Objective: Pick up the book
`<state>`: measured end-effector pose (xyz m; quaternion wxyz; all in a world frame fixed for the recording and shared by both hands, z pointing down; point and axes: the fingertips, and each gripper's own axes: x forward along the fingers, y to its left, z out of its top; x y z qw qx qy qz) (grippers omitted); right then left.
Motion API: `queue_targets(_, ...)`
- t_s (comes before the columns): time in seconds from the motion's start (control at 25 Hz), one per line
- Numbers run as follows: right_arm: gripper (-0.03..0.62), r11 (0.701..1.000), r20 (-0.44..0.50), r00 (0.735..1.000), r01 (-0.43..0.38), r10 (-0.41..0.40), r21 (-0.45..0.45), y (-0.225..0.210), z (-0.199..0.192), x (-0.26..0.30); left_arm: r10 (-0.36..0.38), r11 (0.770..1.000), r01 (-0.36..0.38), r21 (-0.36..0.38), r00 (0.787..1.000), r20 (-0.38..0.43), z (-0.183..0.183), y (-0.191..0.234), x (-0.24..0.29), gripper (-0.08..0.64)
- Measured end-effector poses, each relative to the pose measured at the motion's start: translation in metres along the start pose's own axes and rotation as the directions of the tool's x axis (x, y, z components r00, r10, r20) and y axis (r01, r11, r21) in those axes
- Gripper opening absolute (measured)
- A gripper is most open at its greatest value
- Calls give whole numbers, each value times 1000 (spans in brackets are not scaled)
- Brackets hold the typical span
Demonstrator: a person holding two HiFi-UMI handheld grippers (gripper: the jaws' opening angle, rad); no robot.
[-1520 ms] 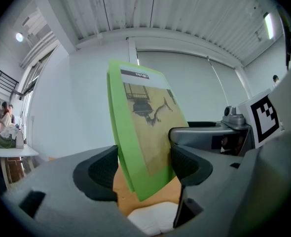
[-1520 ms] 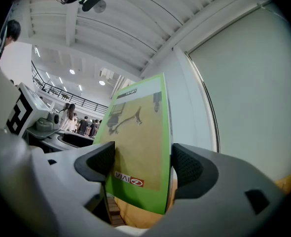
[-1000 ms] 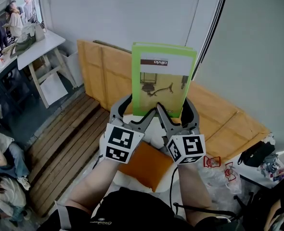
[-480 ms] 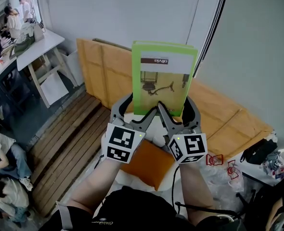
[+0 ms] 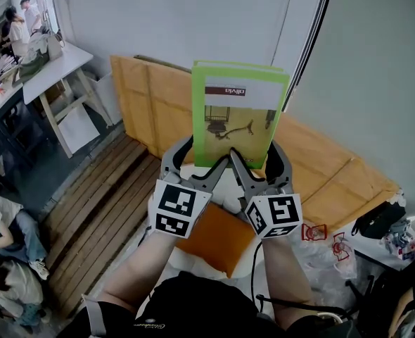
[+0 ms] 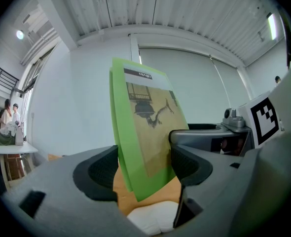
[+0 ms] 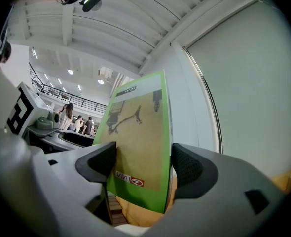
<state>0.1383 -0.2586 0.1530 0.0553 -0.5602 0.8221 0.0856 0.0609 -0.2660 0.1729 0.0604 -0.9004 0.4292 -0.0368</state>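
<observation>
Up in the air before me, the book (image 5: 237, 111) stands upright, clamped by my left gripper (image 6: 145, 167). My right gripper (image 7: 140, 168) is closing around it. I fear an uneven squeeze may twist it loose.

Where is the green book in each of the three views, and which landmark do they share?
Head view: the green book with a tan picture cover stands upright at centre.
Left gripper view: the book at centre, tilted, gripped between the jaws.
Right gripper view: the book at centre, between the closing jaws.
Shared landmark: the thin dark line down the pale wall, right of the book.
</observation>
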Motion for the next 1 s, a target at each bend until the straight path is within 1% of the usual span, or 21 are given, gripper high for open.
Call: queue_targets(1.0,348,1000,-5,1000,4,-4,4,-2,-1,0,-4,1000,4,3,1000,-6,-1,-1,3,331)
